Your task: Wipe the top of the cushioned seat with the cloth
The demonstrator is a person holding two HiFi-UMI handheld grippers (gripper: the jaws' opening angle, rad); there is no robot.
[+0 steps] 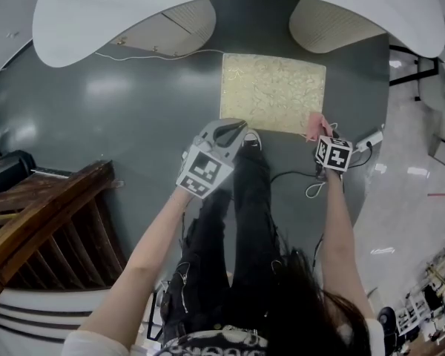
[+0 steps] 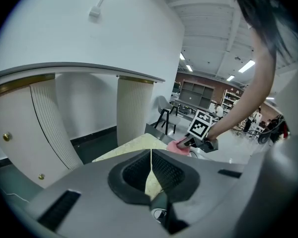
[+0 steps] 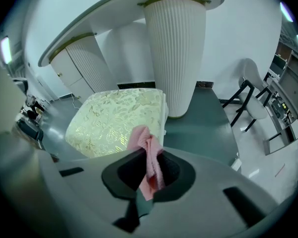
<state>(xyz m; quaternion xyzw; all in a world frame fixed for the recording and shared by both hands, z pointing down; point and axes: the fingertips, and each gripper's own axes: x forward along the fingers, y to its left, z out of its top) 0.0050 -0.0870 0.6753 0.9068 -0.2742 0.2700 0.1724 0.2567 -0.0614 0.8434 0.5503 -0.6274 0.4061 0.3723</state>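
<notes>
1. Head view: the cushioned seat [image 1: 273,93], covered in pale gold patterned fabric, is seen standing on the dark grey-green floor [image 1: 111,117], partly under the edge of a white curved surface [image 1: 208,13].
2. The pink cloth [image 1: 314,127] is held at the seat's near right corner by the right gripper [image 1: 320,133]. This gripper's marker cube [image 1: 333,154] is turned up towards the camera.
3. In the right gripper view, the jaws are seen closed on the cloth. A fold is pinched between them, a bunch stands up above them, and a strip hangs down below.
4. The left gripper [image 1: 228,130] is held at the seat's near left edge. Whether it touches the fabric cannot be told.
5. In the left gripper view, the jaws are seen pressed together with nothing between them. The seat's pale top is visible just beyond them, with the right gripper and the pink cloth at its far side.
6. A white ribbed column [image 3: 176,53] is seen in the right gripper view, standing just beside the seat's far right corner. A second column [image 3: 92,63] stands behind the seat to the left.
7. The person's legs in dark trousers [image 1: 241,221] are seen between the two arms, close to the seat's near edge.
8. A dark cable [image 1: 300,175] lies on the floor by the right arm, and a brown wooden railing [image 1: 52,213] is seen at the lower left.
</notes>
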